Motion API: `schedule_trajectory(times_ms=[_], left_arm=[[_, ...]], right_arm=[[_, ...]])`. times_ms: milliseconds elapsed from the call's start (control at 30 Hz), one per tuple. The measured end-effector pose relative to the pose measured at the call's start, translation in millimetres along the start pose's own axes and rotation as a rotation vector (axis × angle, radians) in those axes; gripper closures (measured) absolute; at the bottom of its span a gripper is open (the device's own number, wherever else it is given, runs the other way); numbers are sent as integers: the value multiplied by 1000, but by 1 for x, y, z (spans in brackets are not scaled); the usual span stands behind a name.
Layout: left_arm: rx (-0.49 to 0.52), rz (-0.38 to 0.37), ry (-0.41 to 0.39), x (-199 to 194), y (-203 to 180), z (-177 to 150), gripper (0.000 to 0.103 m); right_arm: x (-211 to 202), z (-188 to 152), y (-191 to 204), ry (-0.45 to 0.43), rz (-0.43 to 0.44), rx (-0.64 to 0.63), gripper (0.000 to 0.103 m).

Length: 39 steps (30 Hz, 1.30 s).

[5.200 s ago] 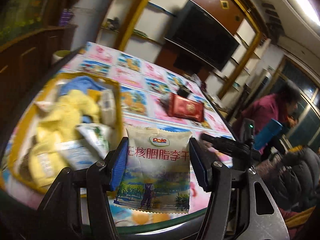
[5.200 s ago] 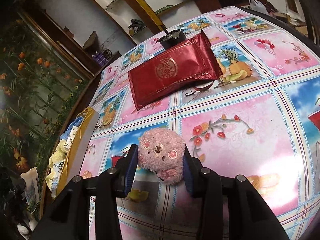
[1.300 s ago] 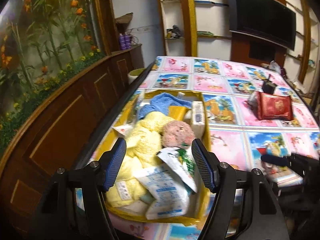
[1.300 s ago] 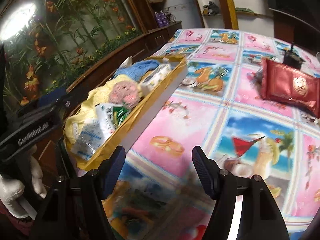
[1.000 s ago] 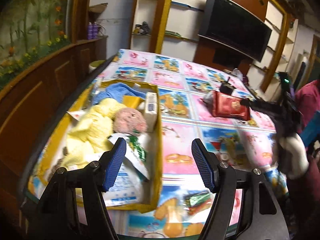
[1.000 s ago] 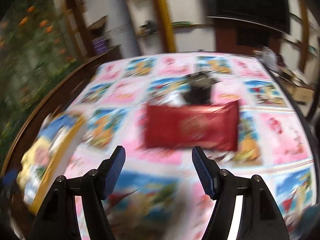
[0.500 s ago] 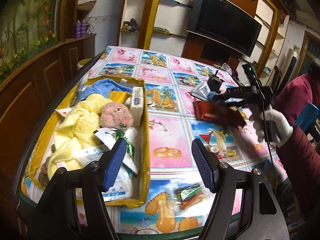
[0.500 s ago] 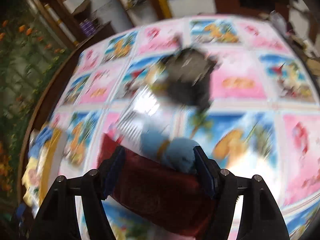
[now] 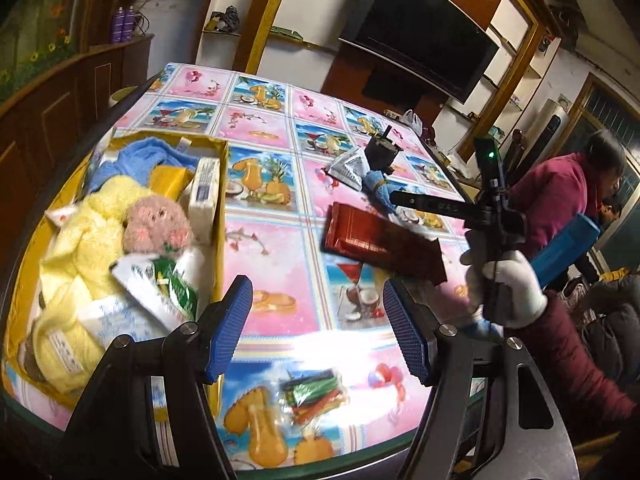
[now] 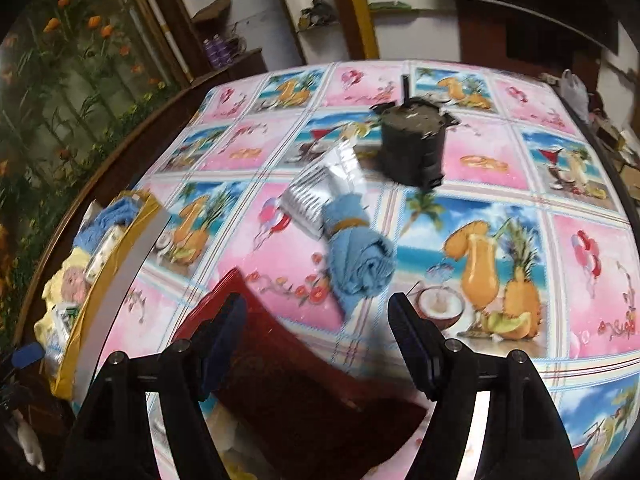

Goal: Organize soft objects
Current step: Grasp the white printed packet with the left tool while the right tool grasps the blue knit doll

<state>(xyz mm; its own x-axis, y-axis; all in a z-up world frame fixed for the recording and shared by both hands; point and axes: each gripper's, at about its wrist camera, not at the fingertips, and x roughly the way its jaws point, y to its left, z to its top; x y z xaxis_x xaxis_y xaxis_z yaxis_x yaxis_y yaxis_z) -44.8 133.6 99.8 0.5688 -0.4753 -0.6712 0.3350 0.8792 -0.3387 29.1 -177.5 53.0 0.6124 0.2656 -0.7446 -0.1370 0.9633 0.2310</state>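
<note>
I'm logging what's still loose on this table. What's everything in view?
box: one, yellow, table's left edge, filled with soft items
pink plush: one, in the box
yellow towel: one, in the box
red packet: one, mid-table, below the right tool
blue rolled cloth: one, beyond the red packet
silver packet: one, touching the cloth
black container: one, far side
candy bag: one, multicoloured, near edge
left tool: open, empty
right tool: jaws opening, nothing gripped
gloved hand: one, white, holding the right tool

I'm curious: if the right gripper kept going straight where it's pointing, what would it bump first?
Probably the rolled blue towel, just ahead of the opening right gripper; the red packet lies lower, under it. Depth is unclear.
</note>
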Motion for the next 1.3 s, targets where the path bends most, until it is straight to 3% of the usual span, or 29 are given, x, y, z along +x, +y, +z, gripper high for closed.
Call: schedule_trajectory(times_ms=[133, 267, 300, 333, 367, 600, 833, 900, 933, 1100, 1300], left_arm=[[23, 17, 32, 21, -12, 44, 35], [25, -8, 77, 67, -28, 92, 35], [24, -14, 88, 80, -31, 99, 35], [24, -16, 104, 95, -36, 107, 35], [29, -13, 119, 112, -41, 115, 35], [220, 122, 222, 231, -79, 137, 35], [283, 175, 308, 306, -90, 139, 34], [293, 196, 298, 307, -93, 136, 35], [285, 189, 298, 306, -94, 135, 40], [218, 151, 251, 275, -86, 139, 43], [102, 46, 143, 172, -62, 132, 44]], right_arm=[[20, 17, -4, -32, -123, -32, 30], [44, 24, -11, 10, -34, 17, 30], [47, 23, -13, 16, 14, 36, 38], [48, 22, -15, 26, 46, 48, 64], [46, 22, -15, 40, 58, 48, 77], [13, 15, -42, 18, 125, 167, 78], [26, 18, -69, 60, 141, 267, 76], [26, 19, -69, 54, 125, 272, 76], [24, 20, -68, 48, 119, 268, 76], [18, 20, -61, 10, 116, 240, 76], [9, 21, -57, -52, 148, 223, 76]])
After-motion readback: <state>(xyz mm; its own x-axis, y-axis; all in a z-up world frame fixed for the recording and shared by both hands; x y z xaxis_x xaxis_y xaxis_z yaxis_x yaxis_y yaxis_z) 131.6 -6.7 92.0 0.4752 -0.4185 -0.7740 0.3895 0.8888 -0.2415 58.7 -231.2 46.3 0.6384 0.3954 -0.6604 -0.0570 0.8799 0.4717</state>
